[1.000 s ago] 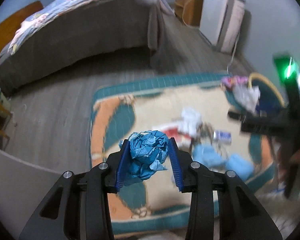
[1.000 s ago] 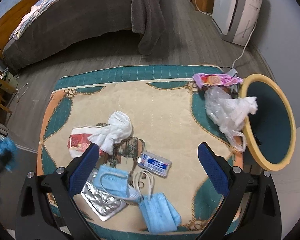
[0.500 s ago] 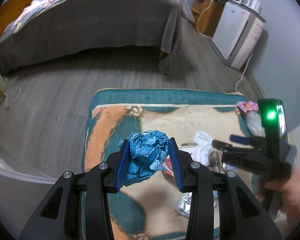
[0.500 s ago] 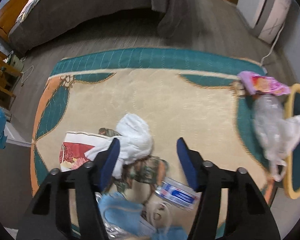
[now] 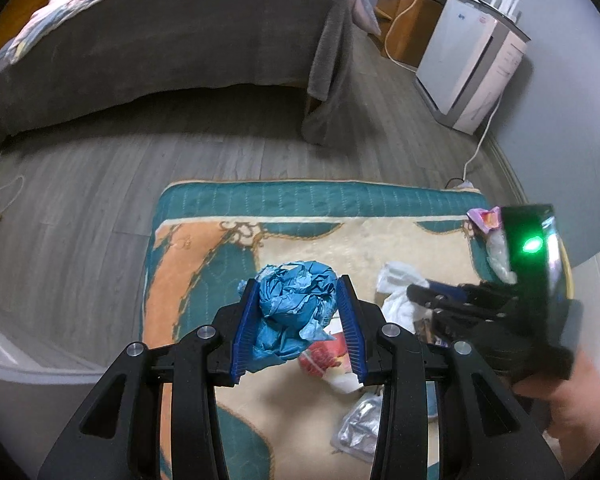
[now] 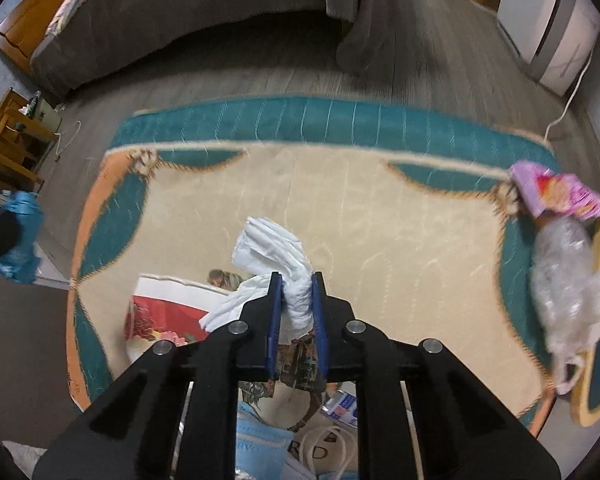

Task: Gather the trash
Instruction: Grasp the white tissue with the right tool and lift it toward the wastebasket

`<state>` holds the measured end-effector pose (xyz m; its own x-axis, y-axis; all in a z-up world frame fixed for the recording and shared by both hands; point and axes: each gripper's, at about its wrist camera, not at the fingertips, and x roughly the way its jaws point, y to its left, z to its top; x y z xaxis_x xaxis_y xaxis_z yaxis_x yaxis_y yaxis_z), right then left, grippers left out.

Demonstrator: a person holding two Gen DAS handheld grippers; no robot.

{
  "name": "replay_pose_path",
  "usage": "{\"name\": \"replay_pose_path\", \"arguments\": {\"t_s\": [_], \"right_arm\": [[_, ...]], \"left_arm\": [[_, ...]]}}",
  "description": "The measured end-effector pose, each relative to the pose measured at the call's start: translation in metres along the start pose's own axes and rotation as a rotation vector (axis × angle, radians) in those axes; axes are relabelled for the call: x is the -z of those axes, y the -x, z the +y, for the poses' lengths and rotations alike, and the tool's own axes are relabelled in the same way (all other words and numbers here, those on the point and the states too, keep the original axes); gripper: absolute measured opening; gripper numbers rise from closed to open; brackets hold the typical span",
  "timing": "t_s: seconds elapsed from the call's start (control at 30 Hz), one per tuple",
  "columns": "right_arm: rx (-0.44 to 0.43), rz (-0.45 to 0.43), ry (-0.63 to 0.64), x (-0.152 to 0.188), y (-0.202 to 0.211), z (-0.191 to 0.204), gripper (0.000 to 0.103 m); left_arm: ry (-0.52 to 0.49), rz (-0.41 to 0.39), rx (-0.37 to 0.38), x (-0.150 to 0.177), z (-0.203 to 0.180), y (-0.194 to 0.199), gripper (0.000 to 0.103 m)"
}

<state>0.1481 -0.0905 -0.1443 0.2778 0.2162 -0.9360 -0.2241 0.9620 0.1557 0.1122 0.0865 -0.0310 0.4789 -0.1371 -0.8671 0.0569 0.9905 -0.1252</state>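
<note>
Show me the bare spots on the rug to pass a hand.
Bare: the cream middle of the rug, between the teal border, the white tissue and the clear bag; also its orange left edge. Crowded: the near end, with the red wrapper, masks and foil.

Grey wood-plank floor (image 5: 100, 208) runs under a rug (image 5: 300, 200) with a teal border and cream middle. Behind it stands a bed (image 5: 160, 36) draped in a grey cover — a patterned quilt on top. Against the pale grey wall (image 5: 572, 120) stand a white appliance (image 5: 472, 68) and a wooden cabinet (image 5: 412, 24) — a white cord trails across the floor.
</note>
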Motion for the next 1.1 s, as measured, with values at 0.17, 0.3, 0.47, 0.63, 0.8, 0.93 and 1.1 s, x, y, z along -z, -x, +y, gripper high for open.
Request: {"name": "replay_pose_path", "arguments": {"t_s": [0.17,0.3,0.47,0.63,0.8,0.93,1.1], "right_arm": [[0.002,-0.058,0.000,0.000,0.034,-0.013,0.014],[0.002,-0.089,-0.041,0.002,0.052,-0.029,0.014],[0.026,-0.127,-0.058,0.008,0.073,-0.041,0.014],[0.046,-0.158,-0.066,0.021,0.096,-0.052,0.014],[0.062,-0.206,-0.065,0.033,0.127,-0.066,0.014],[0.094,-0.237,-0.057,0.041,0.145,-0.076,0.014],[0.118,-0.273,-0.084,0.050,0.167,-0.099,0.014]], "left_arm": [[-0.027,-0.013,-0.006,-0.001,-0.014,0.003,0.041],[-0.034,-0.028,-0.011,0.001,-0.024,0.008,0.041],[-0.061,-0.041,-0.024,0.006,-0.039,0.017,0.041],[-0.092,-0.060,-0.049,0.011,-0.054,0.023,0.041],[-0.121,-0.070,-0.045,0.012,-0.072,0.025,0.041],[-0.148,-0.074,-0.033,0.011,-0.090,0.023,0.041],[-0.188,-0.084,-0.016,0.009,-0.119,0.018,0.041]]}}
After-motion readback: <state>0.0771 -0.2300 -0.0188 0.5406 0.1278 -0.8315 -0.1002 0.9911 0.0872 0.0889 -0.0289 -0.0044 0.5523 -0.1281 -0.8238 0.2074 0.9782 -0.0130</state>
